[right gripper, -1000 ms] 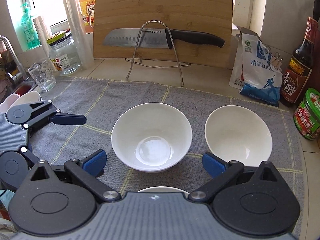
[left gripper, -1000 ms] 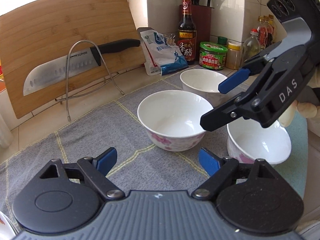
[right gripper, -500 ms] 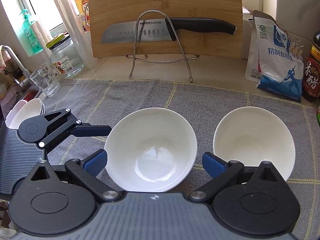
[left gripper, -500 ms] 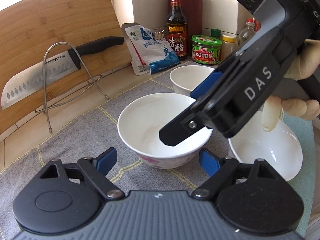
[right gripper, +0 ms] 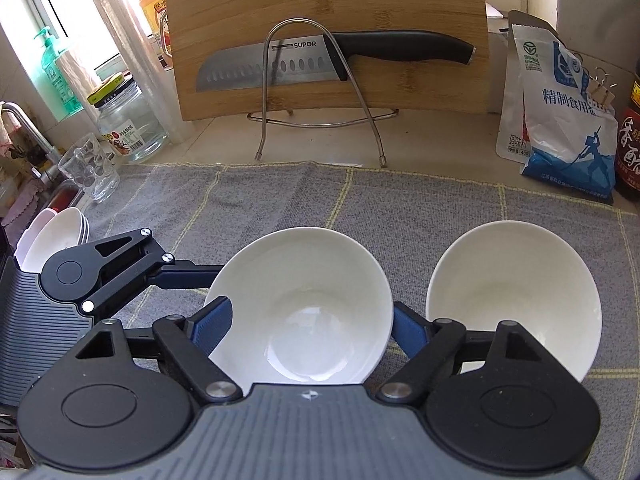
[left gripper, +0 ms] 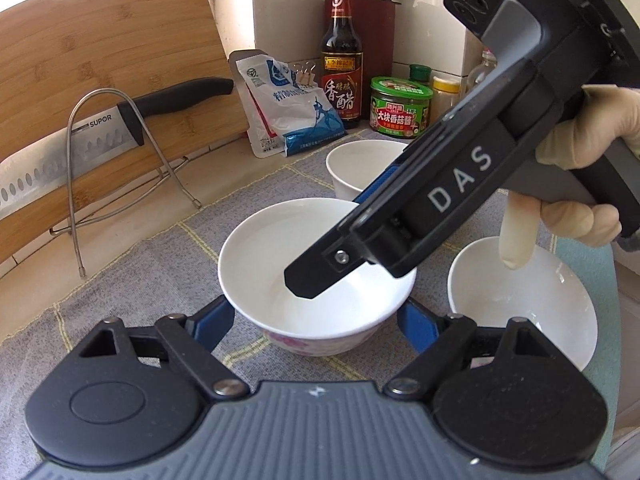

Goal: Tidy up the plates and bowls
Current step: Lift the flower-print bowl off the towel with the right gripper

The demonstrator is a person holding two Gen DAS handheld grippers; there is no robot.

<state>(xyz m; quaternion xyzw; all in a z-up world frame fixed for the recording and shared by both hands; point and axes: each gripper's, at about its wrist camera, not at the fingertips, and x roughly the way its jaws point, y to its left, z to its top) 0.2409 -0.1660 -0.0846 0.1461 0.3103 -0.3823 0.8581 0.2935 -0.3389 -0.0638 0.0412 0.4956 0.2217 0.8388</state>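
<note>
Three white bowls stand on a grey cloth [right gripper: 400,200]. The middle bowl [left gripper: 272,264], with pink flowers outside, sits between the open fingers of my left gripper [left gripper: 316,326]. The same bowl [right gripper: 304,304] also lies between the open fingers of my right gripper [right gripper: 310,326], which straddles it from above. In the left wrist view the right gripper's body [left gripper: 440,200] hangs over this bowl. A second bowl [right gripper: 516,288] stands to its right, also seen in the left view [left gripper: 360,160]. A third bowl [left gripper: 532,300] is nearest the right hand.
A bamboo cutting board [right gripper: 320,8] with a knife [right gripper: 328,56] on a wire rack [right gripper: 320,112] stands behind. A salt bag [right gripper: 560,120], vinegar bottle [left gripper: 342,60] and sauce jar [left gripper: 400,106] line the back. A glass [right gripper: 88,168], jar [right gripper: 128,120] and stacked dishes [right gripper: 52,236] are left.
Both grippers have moved in toward the middle bowl, so it now sits between the fingers of each. The bowls have not moved.
</note>
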